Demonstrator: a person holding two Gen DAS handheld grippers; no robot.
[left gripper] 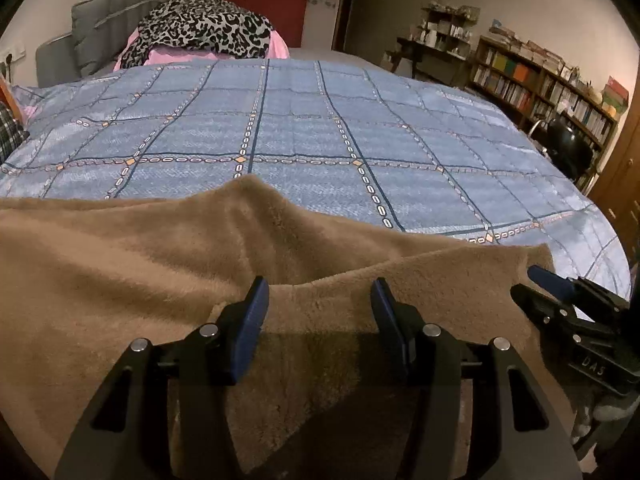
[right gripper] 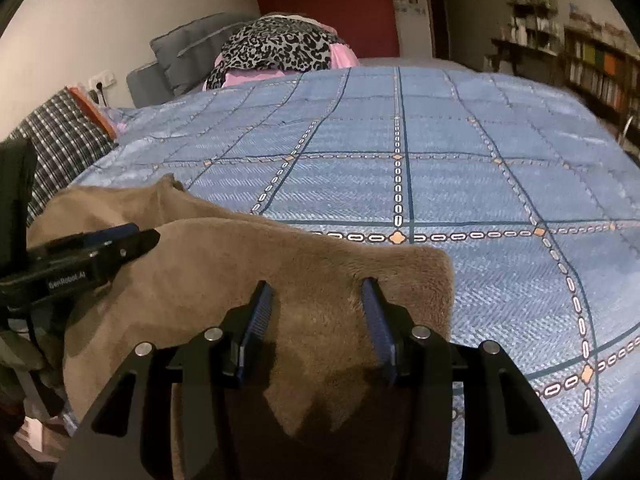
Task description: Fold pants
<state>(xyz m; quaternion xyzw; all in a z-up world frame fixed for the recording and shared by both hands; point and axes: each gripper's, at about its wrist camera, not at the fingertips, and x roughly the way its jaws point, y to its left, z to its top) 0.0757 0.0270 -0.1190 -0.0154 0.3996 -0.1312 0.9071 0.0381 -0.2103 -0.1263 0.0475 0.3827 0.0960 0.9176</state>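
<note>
Brown fleece pants (left gripper: 120, 260) lie bunched along the near edge of a blue checked bedspread (left gripper: 320, 120). My left gripper (left gripper: 318, 284) has a thick fold of the fleece filling the gap between its blue pads, which press on it from both sides. My right gripper (right gripper: 316, 284) grips the pants (right gripper: 320, 252) the same way near their right-hand corner. Each gripper shows in the other's view: the right gripper (left gripper: 548, 280) at the fabric's right end, the left gripper (right gripper: 132, 236) on the fleece at the left.
A leopard-print cloth (left gripper: 208, 24) on pink fabric and a grey cushion (left gripper: 104, 20) sit at the bed's far end. A plaid cloth (right gripper: 64, 136) lies at the left edge. Bookshelves (left gripper: 540, 84) and a black chair (left gripper: 568, 148) stand to the right.
</note>
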